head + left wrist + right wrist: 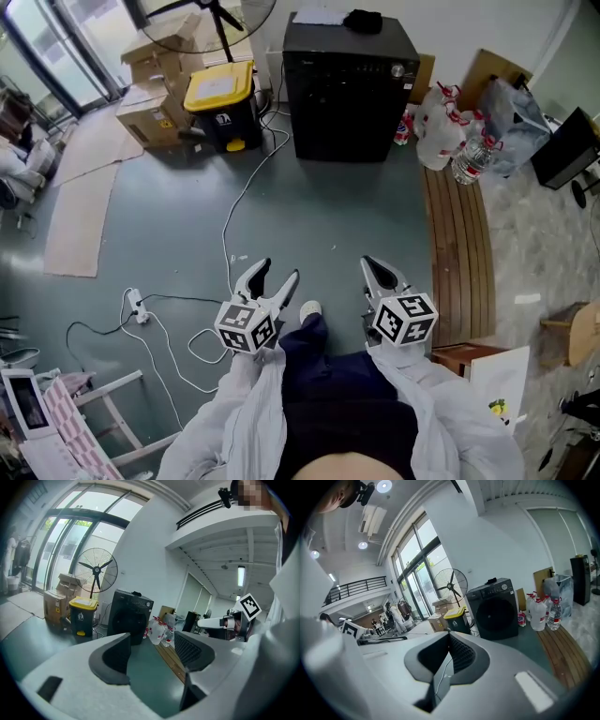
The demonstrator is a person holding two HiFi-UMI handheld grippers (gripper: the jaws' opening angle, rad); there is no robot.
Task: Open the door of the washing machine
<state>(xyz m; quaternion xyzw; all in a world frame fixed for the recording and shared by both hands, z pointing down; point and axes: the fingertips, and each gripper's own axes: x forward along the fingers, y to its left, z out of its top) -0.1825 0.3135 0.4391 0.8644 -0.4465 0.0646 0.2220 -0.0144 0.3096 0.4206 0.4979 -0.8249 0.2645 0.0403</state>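
Matte grey-green floor, smooth, office-type room with tall glazed windows on the left side. A slatted wood platform runs along the right, boards lengthwise.

The washing machine is at the far wall: a black boxy cabinet with a flat top, a control strip and a knob along the upper front edge. A small dark soft lump and a flat white sheet sit on its top. The door is a round dark glossy porthole in the front face and sits flush, closed.

- Left of the machine is a black plastic bin with a yellow lid, then stacked cardboard boxes. A pedestal fan with a round wire cage stands behind the bin.
- Right of the machine is a cluster of translucent plastic jugs and bottles, at the head of the wood platform.
- A thin white cable snakes over the floor from the machine area to a white power strip.

Grippers are white hard plastic with black ribbed pads, and each has a marker cube at the back.

- Left gripper: jaws spread wide, with only floor seen between the pads. Nothing is held.
- Right gripper: jaws together, pads meeting at the tips, nothing clamped.

Both point toward the machine and are well apart from it, with open floor in between. White sleeves show behind the cubes, and the person's dark trousers and one light shoe sit between the grippers.
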